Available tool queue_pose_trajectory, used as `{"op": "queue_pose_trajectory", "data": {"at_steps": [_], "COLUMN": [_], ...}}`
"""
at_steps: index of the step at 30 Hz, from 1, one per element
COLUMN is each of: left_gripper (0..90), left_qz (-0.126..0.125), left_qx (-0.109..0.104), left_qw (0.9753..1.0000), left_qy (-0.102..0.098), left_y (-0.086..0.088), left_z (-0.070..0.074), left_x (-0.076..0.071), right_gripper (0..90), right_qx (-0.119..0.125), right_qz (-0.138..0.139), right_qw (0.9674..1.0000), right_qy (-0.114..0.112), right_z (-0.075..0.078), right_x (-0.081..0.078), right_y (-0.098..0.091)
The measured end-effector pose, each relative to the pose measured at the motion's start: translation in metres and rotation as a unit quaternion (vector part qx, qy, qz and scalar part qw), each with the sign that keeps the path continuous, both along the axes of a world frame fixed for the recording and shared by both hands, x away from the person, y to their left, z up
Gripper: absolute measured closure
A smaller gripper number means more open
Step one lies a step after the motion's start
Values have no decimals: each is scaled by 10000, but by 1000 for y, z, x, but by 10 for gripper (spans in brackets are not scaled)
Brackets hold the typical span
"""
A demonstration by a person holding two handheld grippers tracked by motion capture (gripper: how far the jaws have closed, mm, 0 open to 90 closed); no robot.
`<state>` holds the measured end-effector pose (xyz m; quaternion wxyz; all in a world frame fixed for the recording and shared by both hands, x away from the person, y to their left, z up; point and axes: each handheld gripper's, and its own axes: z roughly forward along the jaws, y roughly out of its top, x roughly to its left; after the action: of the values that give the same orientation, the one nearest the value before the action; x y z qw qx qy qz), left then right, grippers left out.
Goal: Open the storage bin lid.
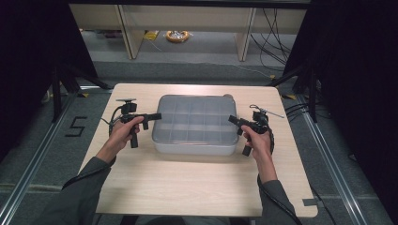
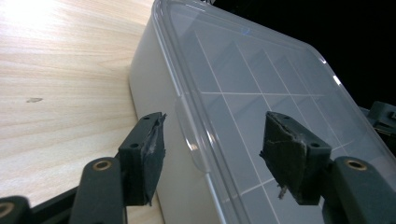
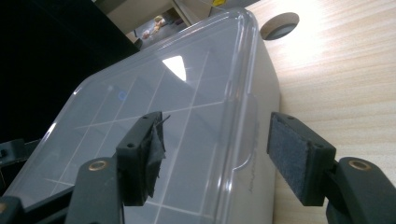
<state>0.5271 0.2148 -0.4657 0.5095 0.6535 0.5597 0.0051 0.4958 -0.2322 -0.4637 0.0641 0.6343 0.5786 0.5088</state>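
Both grippers lined up on the lid tabs of the box, nothing gripped yet.

The translucent grey rectangular plastic box (image 1: 195, 124) with its clear lid (image 2: 261, 88) sat mid-table (image 1: 187, 187). The left gripper (image 2: 212, 156) and right gripper (image 3: 222, 156) each stood spread, straddling a lid-edge tab at opposite ends. Next, judging by this, each needed to close on its tab and lift evenly.
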Motion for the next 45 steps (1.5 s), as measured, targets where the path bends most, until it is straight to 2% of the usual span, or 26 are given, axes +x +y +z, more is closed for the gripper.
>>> {"op": "queue_pose_trajectory", "data": {"at_steps": [2, 3, 6, 7, 8, 13, 14, 15, 17, 18, 19, 20, 22, 23, 24, 25, 26, 27, 30, 33, 35, 36, 38, 42, 43, 45], "left_gripper": [396, 400, 415, 430, 435, 470, 476, 477, 480, 488, 494, 508, 512, 521, 529, 529, 550, 550, 585, 602, 619, 621, 632, 646, 646, 643], "left_qz": [-40, -67, -82, -77, -76, -50, -13, -7, -10, -2, 4, 0, -5, 98, 62, 66, 162, 186, 206, 225, 210, 239, 286, 293, 290, 322], "left_qx": [-36, -2, 46, 40, 21, 68, 57, 60, 92, 115, 119, 97, 103, 12, 64, 24, -24, -78, -219, -179, -242, -178, -139, -247, -243, -245], "left_qw": [10000, 10000, 9999, 10000, 10000, 10000, 10000, 10000, 10000, 9999, 9999, 10000, 9999, 9999, 9999, 9997, 9997, 9995, 9992, 9989, 9986, 9985, 9979, 9974, 9971, 9969], "left_qy": [5, 10, 37, 43, 47, 15, 21, 21, 5, -4, -9, -5, -28, -59, -110, -234, -190, -222, -257, -366, -424, -464, -570, -614, -660, -674], "left_y": [-2, -4, -8, -8, -8, -9, -9, -9, -9, -9, -9, -8, -7, -8, -7, -6, -5, -3, 0, 0, -1, -1, -1, 2, 2, 2], "left_z": [-1, -1, -2, -2, -3, -4, -4, -4, -4, -4, -3, -3, -1, 1, 4, 5, 8, 10, 16, 22, 26, 29, 33, 41, 42, 45], "left_x": [1, 2, 3, 4, 5, 4, 3, 3, 2, 2, 2, 1, 0, -1, -1, -1, -3, -3, -6, -11, -15, -17, -20, -26, -28, -31], "right_gripper": [378, 378, 385, 403, 416, 492, 496, 504, 512, 524, 530, 546, 551, 557, 565, 565, 589, 589, 623, 645, 662, 663, 669, 679, 680, 682], "right_qx": [39, -32, -13, -117, 75, 131, 48, 318, 325, 307, 337, 362, 219, 216, 259, 259, 174, 174, 342, 355, 466, 587, 484, 576, 409, 371], "right_qz": [-32, 8, -72, -12, -72, 9, 3, -53, -61, -82, -125, -260, -208, -245, -350, -350, -256, -256, -310, -328, -333, -350, -331, -316, -292, -271], "right_qw": [10000, 10000, 10000, 9998, 9999, 9999, 10000, 9994, 9994, 9995, 9993, 9990, 9995, 9993, 9989, 9989, 9989, 9989, 9979, 9974, 9967, 9959, 9958, 9946, 9939, 9931], "right_qy": [67, -69, -23, -128, 49, 14, -76, 138, 126, -2, 49, -4, -84, -154, -148, -148, -338, -338, -444, -539, -571, -599, -699, -803, -978, -1083], "right_z": [1, -1, -3, -6, -5, -3, -3, 0, -1, -3, -3, -2, -2, 0, 4, 4, 6, 6, 11, 16, 19, 21, 26, 34, 35, 39], "right_x": [0, 1, 2, 4, 2, 2, 1, -1, -2, -1, -1, -2, -2, -2, -3, -3, -5, -5, -7, -10, -12, -14, -16, -21, -21, -23], "right_y": [0, -2, -4, -7, -4, -1, -1, 2, 1, 0, 0, 1, -1, 1, 3, 3, 0, 0, -1, -1, 0, 1, 2, 2, 0, 0]}}
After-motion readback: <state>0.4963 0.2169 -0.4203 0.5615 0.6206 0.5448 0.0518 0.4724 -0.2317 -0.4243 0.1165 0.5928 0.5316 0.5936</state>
